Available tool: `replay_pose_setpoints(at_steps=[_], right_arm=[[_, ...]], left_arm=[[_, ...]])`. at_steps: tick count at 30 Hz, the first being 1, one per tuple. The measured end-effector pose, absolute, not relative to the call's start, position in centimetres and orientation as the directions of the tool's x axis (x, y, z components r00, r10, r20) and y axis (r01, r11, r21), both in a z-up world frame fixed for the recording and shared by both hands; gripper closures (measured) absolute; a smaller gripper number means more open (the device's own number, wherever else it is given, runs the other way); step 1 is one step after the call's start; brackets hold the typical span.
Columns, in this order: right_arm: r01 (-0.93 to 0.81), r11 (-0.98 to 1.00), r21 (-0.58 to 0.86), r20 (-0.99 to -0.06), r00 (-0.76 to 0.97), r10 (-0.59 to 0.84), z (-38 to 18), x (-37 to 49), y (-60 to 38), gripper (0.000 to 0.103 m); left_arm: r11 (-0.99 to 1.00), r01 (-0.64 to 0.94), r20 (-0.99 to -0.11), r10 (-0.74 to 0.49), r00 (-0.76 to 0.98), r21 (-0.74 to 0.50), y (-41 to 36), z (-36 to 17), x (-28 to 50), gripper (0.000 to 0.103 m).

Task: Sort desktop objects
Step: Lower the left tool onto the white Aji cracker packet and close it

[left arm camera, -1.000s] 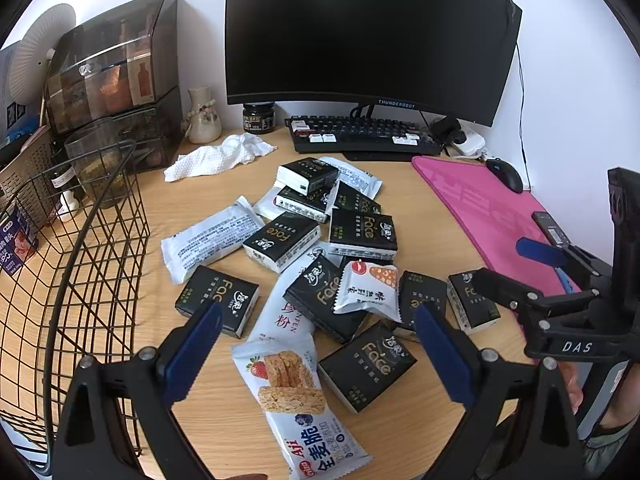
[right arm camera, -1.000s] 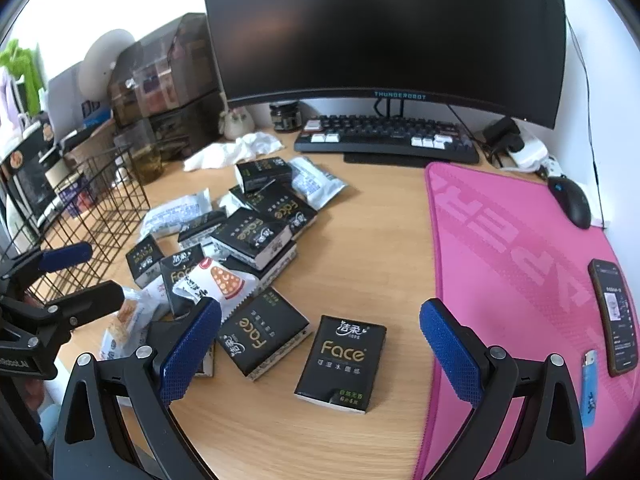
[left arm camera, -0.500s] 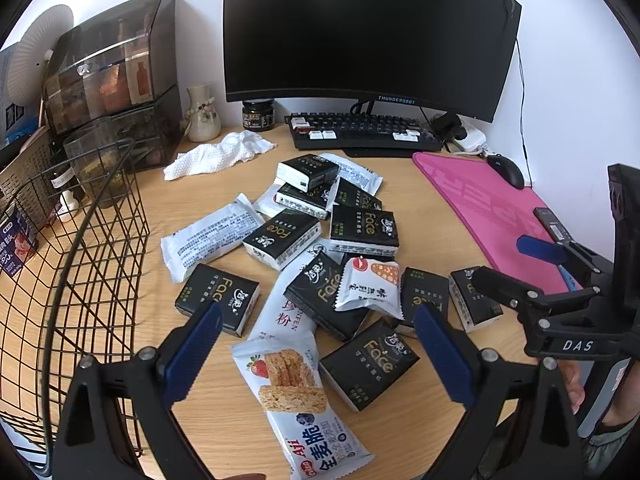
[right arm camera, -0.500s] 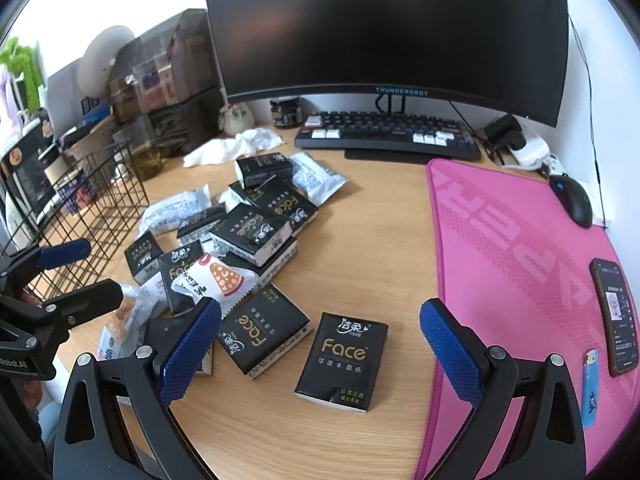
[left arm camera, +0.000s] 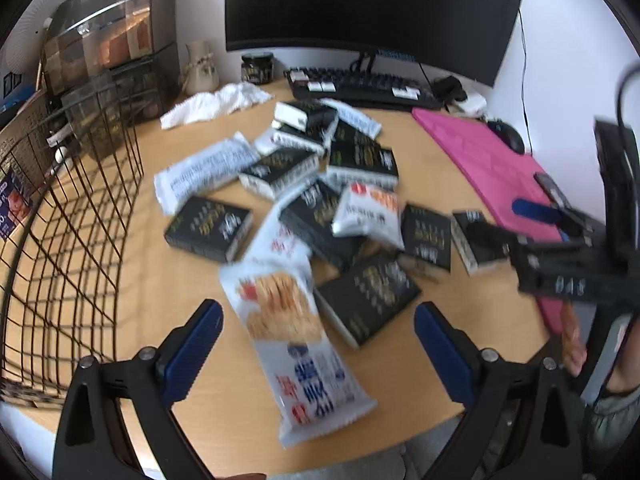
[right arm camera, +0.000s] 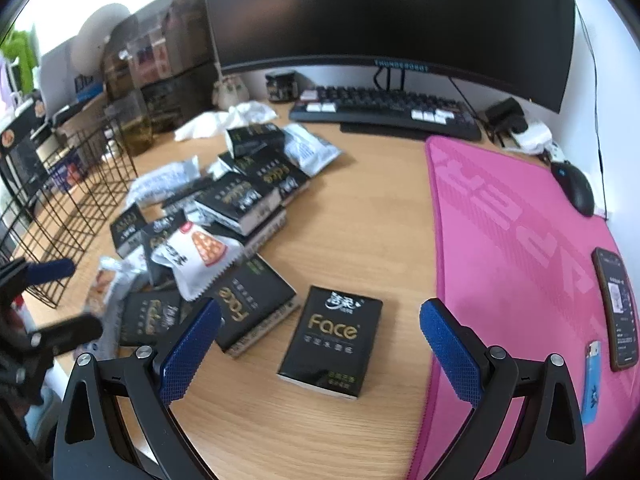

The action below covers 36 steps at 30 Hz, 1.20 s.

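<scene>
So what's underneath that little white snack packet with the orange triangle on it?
The white snack packet lies on top of black Face tissue packs, overlapping at least two. How much more sits beneath it, or whether it touches the desk, is hidden.

Left hand-held gripper (left arm camera: pixel 316 350) has advanced toward the pile: the strawberry cracker packet (left arm camera: pixel 294 332) now lies between its wide-spread fingers, formerly ahead of them. Right hand-held gripper (right arm camera: pixel 320 350) has edged forward over the black Face tissue pack (right arm camera: pixel 332 338). Both views are now motion-blurred.
</scene>
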State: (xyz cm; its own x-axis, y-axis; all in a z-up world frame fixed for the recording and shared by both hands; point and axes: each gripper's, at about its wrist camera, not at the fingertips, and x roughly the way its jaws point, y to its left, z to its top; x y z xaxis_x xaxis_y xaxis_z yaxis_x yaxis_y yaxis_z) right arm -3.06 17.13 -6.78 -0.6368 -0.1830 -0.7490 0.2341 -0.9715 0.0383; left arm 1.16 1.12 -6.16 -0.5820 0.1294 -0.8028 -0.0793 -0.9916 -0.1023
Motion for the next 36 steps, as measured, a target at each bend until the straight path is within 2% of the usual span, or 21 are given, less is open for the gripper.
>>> replay_pose_setpoints(at_steps=[8, 13, 15, 18, 24, 29, 30, 32, 34, 36], right_arm=[[0.254, -0.967, 0.035, -0.753, -0.629, -0.193, -7.2, -3.0, 16.7, 0.002], [0.261, -0.964, 0.037, -0.755, -0.625, -0.199, -7.3, -3.0, 16.5, 0.002], [0.264, -0.964, 0.039, -0.755, -0.624, -0.201, -7.4, -3.0, 16.4, 0.002], [0.27, -0.962, 0.044, -0.761, -0.615, -0.207, -7.7, -3.1, 16.2, 0.002], [0.289, -0.956, 0.043, -0.77, -0.6, -0.216, -8.0, -3.1, 15.6, 0.002], [0.28, -0.959, 0.037, -0.773, -0.6, -0.205, -8.0, -3.3, 15.9, 0.002], [0.276, -0.96, 0.038, -0.773, -0.601, -0.203, -8.0, -3.4, 16.1, 0.002], [0.267, -0.963, 0.036, -0.778, -0.597, -0.195, -8.3, -3.7, 16.5, 0.002], [0.251, -0.968, 0.032, -0.786, -0.592, -0.179, -8.6, -4.0, 17.0, 0.002], [0.238, -0.971, 0.035, -0.79, -0.588, -0.172, -8.9, -4.3, 17.5, 0.002]], left_arm=[[-0.998, -0.021, -0.828, 0.068, -0.556, -0.067, 0.5, -8.6, 0.5, 0.007], [-0.988, -0.013, -0.825, 0.133, -0.55, -0.151, -0.7, -9.7, 0.3, 0.005], [-0.992, -0.01, -0.823, 0.113, -0.557, -0.129, -0.7, -9.9, 0.2, 0.001], [-1.0, -0.02, -0.823, 0.014, -0.568, -0.004, 0.6, -10.5, 0.3, 0.001], [-0.997, -0.074, -0.82, 0.054, -0.57, -0.014, 0.6, -10.9, 0.0, 0.001], [-0.998, -0.057, -0.833, 0.037, -0.552, -0.006, 0.2, -10.6, 0.0, 0.001], [-0.999, -0.053, -0.837, 0.033, -0.547, -0.004, 0.1, -10.5, 0.0, 0.002], [-0.999, -0.048, -0.841, 0.027, -0.541, -0.002, 0.1, -10.1, 0.2, 0.014], [-0.999, -0.054, -0.842, 0.032, -0.538, -0.003, -0.1, -9.7, 0.3, 0.035], [-0.999, -0.05, -0.839, 0.027, -0.543, 0.0, -0.4, -9.5, 0.3, 0.039]])
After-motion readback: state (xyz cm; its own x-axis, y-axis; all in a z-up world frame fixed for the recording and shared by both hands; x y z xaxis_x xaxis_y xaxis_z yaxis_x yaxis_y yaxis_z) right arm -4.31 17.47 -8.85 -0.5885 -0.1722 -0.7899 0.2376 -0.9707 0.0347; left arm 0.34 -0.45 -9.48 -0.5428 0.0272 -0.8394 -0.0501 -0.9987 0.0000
